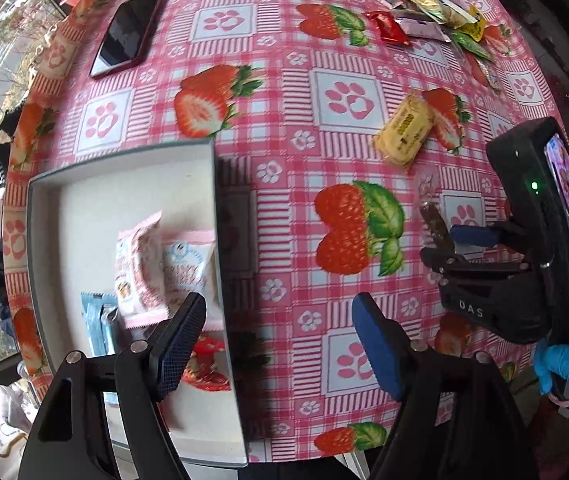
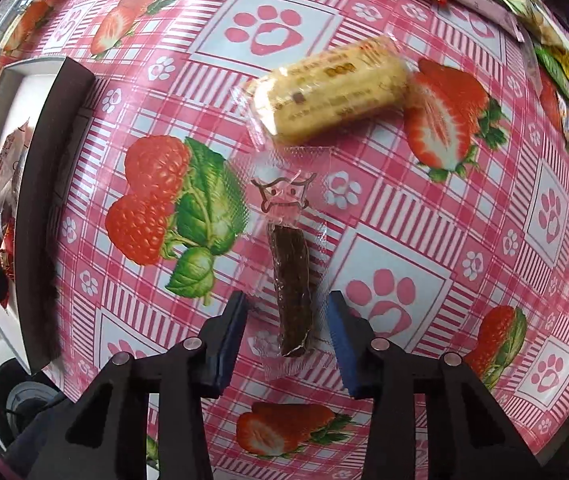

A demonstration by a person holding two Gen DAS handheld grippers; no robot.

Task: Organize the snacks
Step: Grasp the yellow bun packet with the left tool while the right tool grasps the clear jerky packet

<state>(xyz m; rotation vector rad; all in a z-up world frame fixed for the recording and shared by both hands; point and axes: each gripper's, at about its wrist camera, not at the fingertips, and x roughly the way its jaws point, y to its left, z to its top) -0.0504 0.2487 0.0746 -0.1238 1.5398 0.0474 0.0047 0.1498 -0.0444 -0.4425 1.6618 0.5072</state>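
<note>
Two grippers work over a table (image 1: 284,92) covered in a pink checked cloth with strawberries and paw prints. Taking the white box (image 1: 84,200) as the landmark: it sits at the table's left edge, and inside it lie a pink-and-white snack packet (image 1: 140,264), a pale blue-printed packet (image 1: 188,268) touching it, a blue wrapper (image 1: 98,320) and a red-and-white packet (image 1: 208,364) near the box's near wall. The left gripper (image 1: 280,340) hangs over the box's right wall with its jaws spread wide and nothing between them. Well to the right of the box, the right gripper (image 2: 288,340) is lowered over a brown snack stick (image 2: 290,292) in a clear wrapper lying flat on the cloth; its blue pads (image 2: 344,344) stand apart on either side of the stick, not yet pressing it. Just beyond the stick, farther from the box, lies a yellow wrapped cake (image 2: 332,88). At the far right corner, well apart from the box, is a loose pile of assorted snack packets (image 1: 424,12). A dark phone (image 1: 128,34) lies beyond the box's far wall.
</note>
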